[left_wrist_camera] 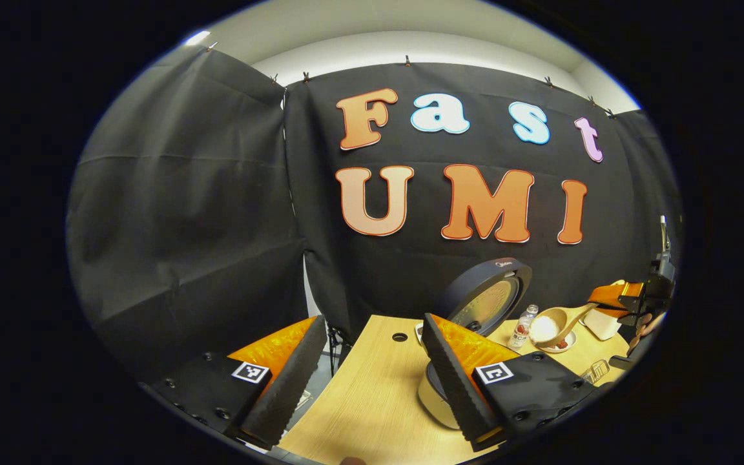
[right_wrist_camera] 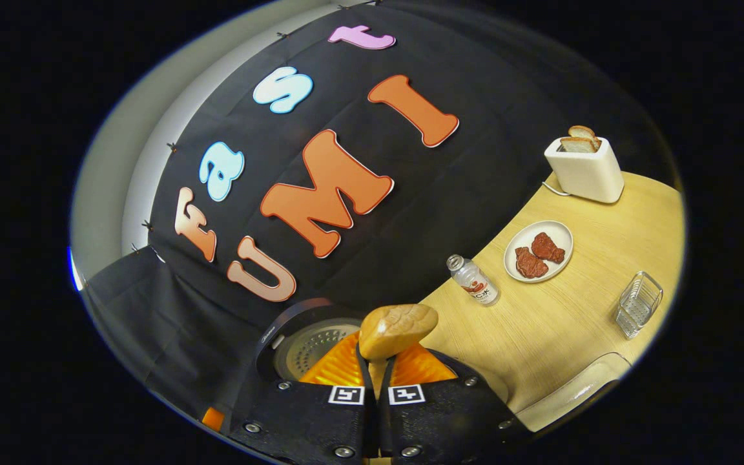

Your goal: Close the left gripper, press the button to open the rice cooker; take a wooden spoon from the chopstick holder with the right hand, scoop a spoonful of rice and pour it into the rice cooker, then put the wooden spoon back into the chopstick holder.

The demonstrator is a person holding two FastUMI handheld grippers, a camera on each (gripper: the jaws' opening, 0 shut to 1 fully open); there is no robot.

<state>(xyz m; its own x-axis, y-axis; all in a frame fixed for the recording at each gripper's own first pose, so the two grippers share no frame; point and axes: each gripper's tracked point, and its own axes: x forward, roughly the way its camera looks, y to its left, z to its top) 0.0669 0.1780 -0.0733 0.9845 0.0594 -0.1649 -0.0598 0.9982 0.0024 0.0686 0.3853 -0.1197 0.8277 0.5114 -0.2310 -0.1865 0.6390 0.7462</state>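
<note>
**A:** Where is the spoon relative to the cooker right now?

**B:** The right gripper [right_wrist_camera: 378, 381] has both fingers pressed on the handle of the wooden spoon [right_wrist_camera: 398, 329]. In the left gripper view the spoon's bowl carries a white heap of rice [left_wrist_camera: 543, 328], and it hangs over the far right part of the worktop [left_wrist_camera: 372, 400], to the right of the rice cooker [left_wrist_camera: 485, 300].

**A:** Which way does the handle run?

**B:** From the bowl back towards the right gripper, roughly along the worktop's far edge. In the right gripper view the bowl sits straight ahead of the fingers, with the cooker's raised lid just behind and to the left of it.

**A:** So the cooker is open?

**B:** Yes, the lid stands up, its inner plate facing us. The pot's mouth is hidden behind the fingers, so I can't tell how the bowl lines up with it.

**A:** And the left gripper [left_wrist_camera: 372, 374]?

**B:** Its fingers stand well apart, gripping nothing, at the near edge beside the cooker's body.

**A:** The holder?

**B:** The wire chopstick holder [right_wrist_camera: 637, 303] stands near the worktop's right edge, well apart from the cooker. My guess: the spoon must travel left, then tip.
</note>
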